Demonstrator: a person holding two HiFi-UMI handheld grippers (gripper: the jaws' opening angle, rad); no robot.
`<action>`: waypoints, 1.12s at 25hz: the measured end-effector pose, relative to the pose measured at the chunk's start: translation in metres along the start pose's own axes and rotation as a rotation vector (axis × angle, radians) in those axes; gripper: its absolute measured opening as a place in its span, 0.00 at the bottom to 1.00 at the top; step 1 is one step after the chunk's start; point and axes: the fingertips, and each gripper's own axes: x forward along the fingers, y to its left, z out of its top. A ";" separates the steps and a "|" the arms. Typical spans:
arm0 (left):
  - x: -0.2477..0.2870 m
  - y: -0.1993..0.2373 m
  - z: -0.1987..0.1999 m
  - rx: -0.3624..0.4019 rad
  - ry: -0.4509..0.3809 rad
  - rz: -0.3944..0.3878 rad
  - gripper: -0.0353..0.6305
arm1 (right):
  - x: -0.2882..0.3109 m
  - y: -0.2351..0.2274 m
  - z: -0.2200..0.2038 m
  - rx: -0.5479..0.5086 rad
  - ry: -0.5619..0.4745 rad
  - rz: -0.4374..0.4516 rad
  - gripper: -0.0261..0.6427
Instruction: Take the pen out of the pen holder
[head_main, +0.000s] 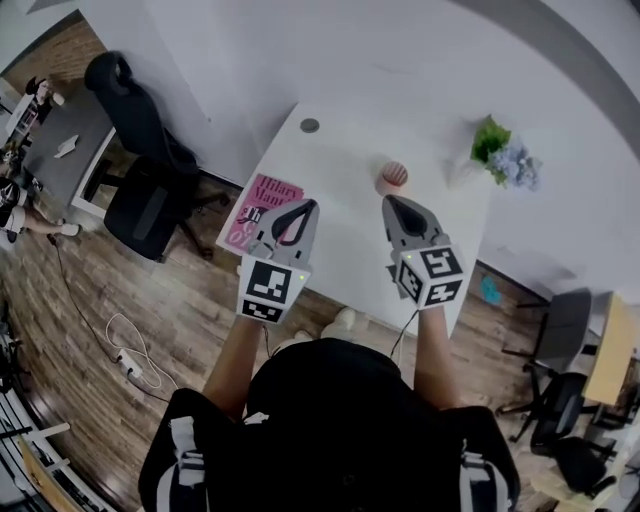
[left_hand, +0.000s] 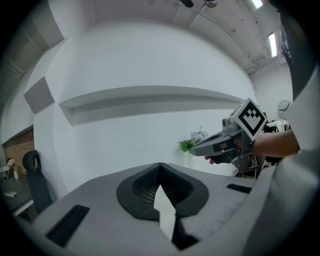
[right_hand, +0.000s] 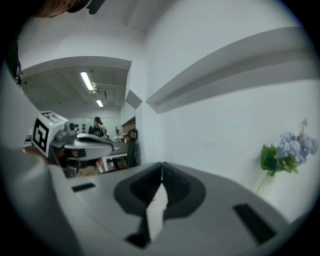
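Grippers, two, left gripper and right gripper, jaws together and empty, poised side by side over near edge of desk, likely readying an approach to holder standing just beyond right one; pen, presumably inside, too small to make out

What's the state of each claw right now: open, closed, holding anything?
Left claw: closed, tips together, holding nothing.
Right claw: closed, tips together, holding nothing.
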 end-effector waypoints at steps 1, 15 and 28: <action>0.006 -0.002 0.001 0.010 0.004 -0.002 0.09 | 0.000 -0.007 -0.001 0.006 0.000 -0.003 0.09; 0.068 -0.039 -0.001 0.037 0.032 -0.059 0.09 | -0.005 -0.073 -0.025 0.048 0.028 -0.053 0.09; 0.107 -0.045 -0.017 0.027 0.067 -0.216 0.09 | 0.005 -0.093 -0.061 0.118 0.152 -0.155 0.09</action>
